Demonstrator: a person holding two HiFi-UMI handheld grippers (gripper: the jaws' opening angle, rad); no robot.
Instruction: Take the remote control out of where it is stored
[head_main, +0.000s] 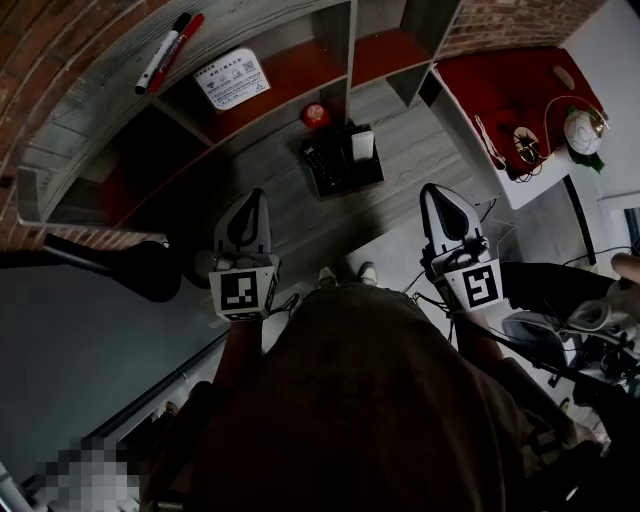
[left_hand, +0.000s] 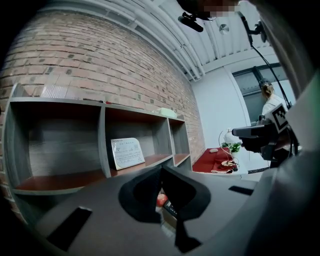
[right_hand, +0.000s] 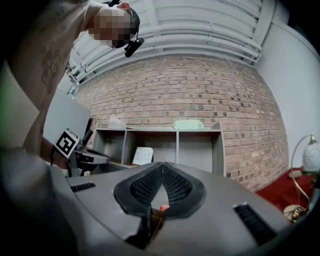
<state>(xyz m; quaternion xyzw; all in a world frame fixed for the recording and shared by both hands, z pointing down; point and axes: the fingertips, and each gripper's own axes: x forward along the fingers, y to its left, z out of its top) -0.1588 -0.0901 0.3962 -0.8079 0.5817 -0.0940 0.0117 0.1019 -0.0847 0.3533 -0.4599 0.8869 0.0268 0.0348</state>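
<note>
In the head view, the remote control (head_main: 325, 165) stands in a black holder (head_main: 345, 180), at one o'clock from the left gripper (head_main: 256, 197) and eleven o'clock from the right gripper (head_main: 433, 190), well apart from both.

In the left gripper view, the jaws are pressed together and empty.

The right gripper view shows the same.

Judging from this, one gripper should open before reaching in, and it should pinch the remote's top end.

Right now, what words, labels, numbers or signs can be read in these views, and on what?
None can be read.
White printed card in the grey shelf: print too small.
Dark remote control in the black holder: keys blurred.
Black-and-white marker cubes: patterns, no letters.
</note>
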